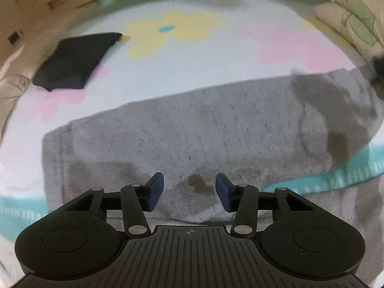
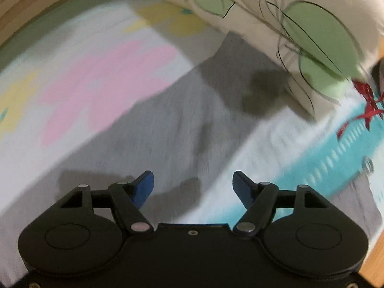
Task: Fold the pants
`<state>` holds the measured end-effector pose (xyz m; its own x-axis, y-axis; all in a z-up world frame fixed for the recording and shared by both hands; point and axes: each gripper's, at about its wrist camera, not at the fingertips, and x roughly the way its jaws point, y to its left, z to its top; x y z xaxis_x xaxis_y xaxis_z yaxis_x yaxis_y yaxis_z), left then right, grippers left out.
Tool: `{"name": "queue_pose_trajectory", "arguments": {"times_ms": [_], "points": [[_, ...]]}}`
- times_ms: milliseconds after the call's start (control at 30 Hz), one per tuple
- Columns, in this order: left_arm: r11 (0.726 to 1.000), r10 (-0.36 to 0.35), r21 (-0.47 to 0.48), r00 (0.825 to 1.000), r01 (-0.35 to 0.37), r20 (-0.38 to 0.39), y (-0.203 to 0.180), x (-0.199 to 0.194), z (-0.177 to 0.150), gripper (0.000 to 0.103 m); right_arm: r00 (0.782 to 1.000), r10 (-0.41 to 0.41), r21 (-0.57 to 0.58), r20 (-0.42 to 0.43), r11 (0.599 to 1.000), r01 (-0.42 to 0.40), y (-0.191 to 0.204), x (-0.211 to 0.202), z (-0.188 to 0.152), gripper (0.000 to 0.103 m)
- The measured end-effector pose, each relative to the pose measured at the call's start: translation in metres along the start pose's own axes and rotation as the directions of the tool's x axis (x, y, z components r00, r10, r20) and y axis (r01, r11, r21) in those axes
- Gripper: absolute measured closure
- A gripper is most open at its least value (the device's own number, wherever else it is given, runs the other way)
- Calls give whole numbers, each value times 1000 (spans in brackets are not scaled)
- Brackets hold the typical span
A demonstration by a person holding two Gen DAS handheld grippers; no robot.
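Observation:
Grey pants (image 1: 192, 129) lie flat across a bed sheet with pink and yellow flowers (image 1: 168, 31). In the left wrist view they stretch from lower left to upper right. My left gripper (image 1: 189, 192) is open and empty, just above the near edge of the pants. In the right wrist view the grey pants (image 2: 168, 124) run from the near left up to a pillow. My right gripper (image 2: 193, 188) is open and empty, over the pants' right edge. Both views are blurred by motion.
A folded dark garment (image 1: 74, 60) lies on the sheet at the far left. A cream pillow with green leaves (image 2: 300, 31) sits at the far right, also in the left wrist view (image 1: 352, 16). A teal border (image 2: 312, 165) runs along the sheet's near edge, with a red ribbon (image 2: 367, 110).

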<state>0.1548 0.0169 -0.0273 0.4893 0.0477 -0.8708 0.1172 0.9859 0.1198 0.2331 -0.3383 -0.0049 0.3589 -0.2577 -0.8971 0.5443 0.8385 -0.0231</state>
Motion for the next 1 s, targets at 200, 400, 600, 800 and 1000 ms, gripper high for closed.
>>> {"name": "queue_pose_trajectory", "arguments": {"times_ms": [200, 400, 600, 800, 1000], "points": [[998, 38, 42, 999, -37, -7, -1, 12, -5, 56, 997, -63, 94, 33, 994, 59, 19, 59, 59, 28], [998, 48, 48, 999, -48, 0, 2, 14, 3, 56, 998, -66, 194, 8, 979, 63, 20, 101, 86, 28], [1000, 5, 5, 1000, -5, 9, 7, 10, 8, 56, 994, -102, 196, -48, 974, 110, 13, 114, 77, 74], [992, -95, -89, 995, 95, 3, 18, 7, 30, 56, 998, -55, 114, -34, 992, 59, -12, 70, 47, 94], [955, -163, -255, 987, 153, -16, 33, 32, 77, 56, 999, -17, 85, -34, 996, 20, -37, 43, 15, 94]]}}
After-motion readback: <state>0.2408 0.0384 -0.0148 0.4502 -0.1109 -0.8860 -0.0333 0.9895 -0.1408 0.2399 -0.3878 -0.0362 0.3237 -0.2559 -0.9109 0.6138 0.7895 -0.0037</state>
